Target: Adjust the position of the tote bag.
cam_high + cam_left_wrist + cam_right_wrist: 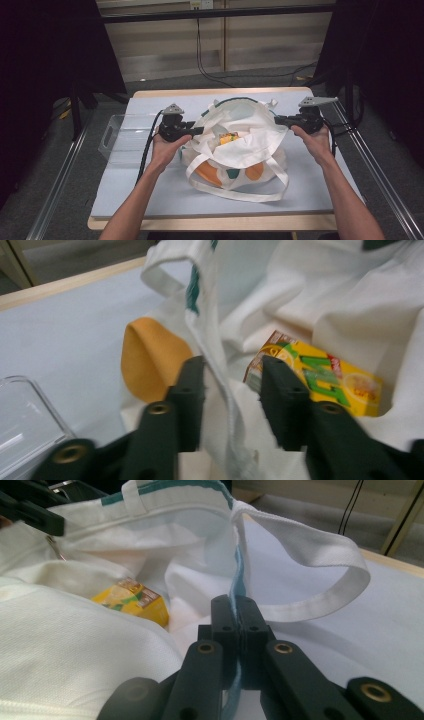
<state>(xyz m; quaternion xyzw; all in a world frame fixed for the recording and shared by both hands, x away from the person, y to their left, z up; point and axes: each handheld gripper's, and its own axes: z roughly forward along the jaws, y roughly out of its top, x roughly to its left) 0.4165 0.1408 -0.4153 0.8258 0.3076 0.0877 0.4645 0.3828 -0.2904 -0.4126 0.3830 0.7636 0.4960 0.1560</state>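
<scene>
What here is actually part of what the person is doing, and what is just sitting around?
Part of the job:
- white tote bag, its rim pinched by the right gripper
- left gripper, jaws astride the opposite rim, not yet pressing it
- yellow carton inside the bag

Just lying about:
- clear plastic bin at the table's left

bag (240, 150): floppy white cloth tote, teal trim on the rim, orange and teal shapes printed on its side, long white straps | pose: slumped mid-surface, mouth pulled open, one strap loop sticking out on each side | inside: small yellow carton (320, 377) with green lettering, lying flat-ish in the folds
</scene>
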